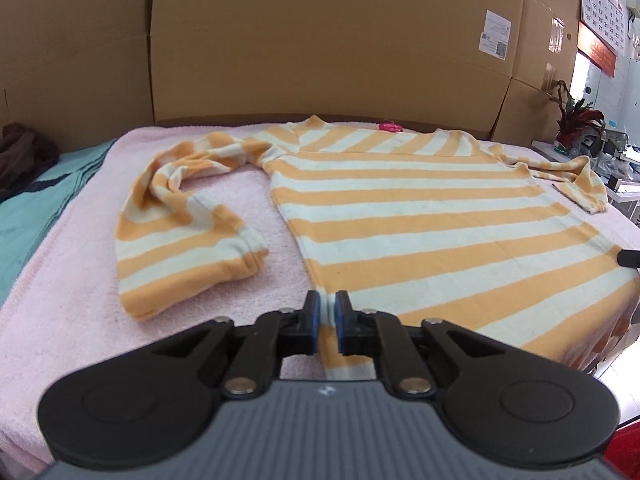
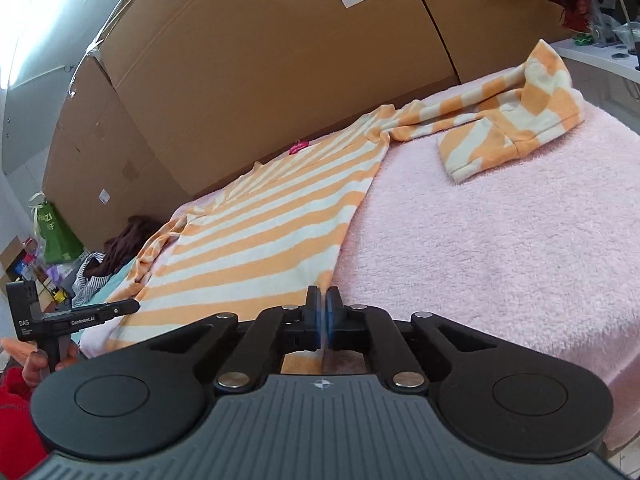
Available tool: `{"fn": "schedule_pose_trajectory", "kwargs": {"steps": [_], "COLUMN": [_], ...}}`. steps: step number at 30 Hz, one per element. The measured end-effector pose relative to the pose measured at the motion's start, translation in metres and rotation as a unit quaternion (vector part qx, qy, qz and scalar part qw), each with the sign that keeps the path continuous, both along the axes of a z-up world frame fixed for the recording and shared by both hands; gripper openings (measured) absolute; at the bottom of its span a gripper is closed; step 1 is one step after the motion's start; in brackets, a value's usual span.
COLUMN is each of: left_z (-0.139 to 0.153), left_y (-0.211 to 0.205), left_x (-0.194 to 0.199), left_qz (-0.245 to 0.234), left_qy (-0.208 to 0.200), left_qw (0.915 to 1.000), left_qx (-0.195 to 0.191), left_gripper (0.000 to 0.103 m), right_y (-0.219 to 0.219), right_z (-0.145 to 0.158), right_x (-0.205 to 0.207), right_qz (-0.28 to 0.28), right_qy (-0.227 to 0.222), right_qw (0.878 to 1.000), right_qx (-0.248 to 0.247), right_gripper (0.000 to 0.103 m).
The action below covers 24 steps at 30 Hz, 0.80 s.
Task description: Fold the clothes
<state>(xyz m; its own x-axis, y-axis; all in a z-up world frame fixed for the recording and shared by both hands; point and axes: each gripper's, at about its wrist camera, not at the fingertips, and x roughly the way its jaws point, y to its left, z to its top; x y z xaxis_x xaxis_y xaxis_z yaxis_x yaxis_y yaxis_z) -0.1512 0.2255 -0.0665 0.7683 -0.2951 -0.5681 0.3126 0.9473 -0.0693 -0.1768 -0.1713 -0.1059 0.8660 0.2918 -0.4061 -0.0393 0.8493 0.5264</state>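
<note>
An orange and white striped long-sleeved shirt (image 1: 420, 216) lies spread flat on a pink towel (image 1: 248, 192), collar with a pink tag (image 1: 390, 126) at the far side. Its left sleeve (image 1: 180, 216) is bent and rumpled; the other sleeve (image 2: 512, 120) lies folded back on the towel. My left gripper (image 1: 328, 300) is shut on the near hem at the shirt's left corner, fabric pinched between the blue pads. My right gripper (image 2: 323, 296) is shut on the hem at the shirt's (image 2: 260, 236) right corner. The left gripper's finger (image 2: 120, 308) shows at the far left of the right wrist view.
Tall cardboard boxes (image 1: 320, 40) stand right behind the towel. Teal cloth (image 1: 36, 216) and a dark garment (image 1: 20, 148) lie to the left. A potted plant (image 1: 576, 120) and a white shelf stand at the right. A hand and red sleeve (image 2: 16, 400) hold the left gripper.
</note>
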Motion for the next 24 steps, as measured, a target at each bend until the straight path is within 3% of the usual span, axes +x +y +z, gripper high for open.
{"fn": "schedule_pose_trajectory", "kwargs": {"steps": [3, 5, 6, 8, 12, 15, 22, 24], "left_z": [0.003, 0.005, 0.005, 0.004, 0.000, 0.000, 0.007, 0.010], "left_y": [0.006, 0.009, 0.010, 0.009, 0.007, 0.008, 0.026, 0.024], "left_x": [-0.008, -0.018, -0.023, -0.031, -0.034, -0.034, -0.045, -0.054], "left_qz": [-0.003, -0.022, -0.028, -0.031, -0.025, -0.022, -0.022, -0.046], "left_qy": [0.011, 0.022, 0.024, 0.024, 0.012, 0.009, 0.023, 0.025], "left_qw": [0.9999, 0.9993, 0.9990, 0.9989, 0.9991, 0.9994, 0.9992, 0.9985], "left_qx": [-0.007, -0.023, -0.026, -0.024, -0.031, -0.026, -0.023, -0.019], "left_gripper": [0.006, 0.010, 0.011, 0.023, 0.022, 0.010, 0.008, 0.009], "right_y": [-0.001, -0.001, -0.001, 0.004, 0.015, 0.019, 0.006, 0.007], "right_z": [0.000, 0.001, 0.002, 0.004, 0.001, -0.002, -0.003, -0.002], "right_x": [-0.008, -0.015, -0.019, -0.023, -0.023, -0.022, -0.042, -0.046], "right_qz": [-0.001, 0.016, 0.025, 0.046, 0.073, 0.052, 0.019, 0.027], "right_qy": [0.003, 0.002, 0.002, 0.001, -0.002, -0.004, 0.007, 0.013], "right_qw": [1.000, 0.999, 0.999, 0.998, 0.997, 0.999, 1.000, 1.000], "right_qx": [0.010, 0.031, 0.040, 0.030, 0.010, -0.005, -0.012, 0.000], "right_gripper": [0.006, 0.020, 0.033, 0.037, 0.036, 0.002, 0.004, 0.016]}}
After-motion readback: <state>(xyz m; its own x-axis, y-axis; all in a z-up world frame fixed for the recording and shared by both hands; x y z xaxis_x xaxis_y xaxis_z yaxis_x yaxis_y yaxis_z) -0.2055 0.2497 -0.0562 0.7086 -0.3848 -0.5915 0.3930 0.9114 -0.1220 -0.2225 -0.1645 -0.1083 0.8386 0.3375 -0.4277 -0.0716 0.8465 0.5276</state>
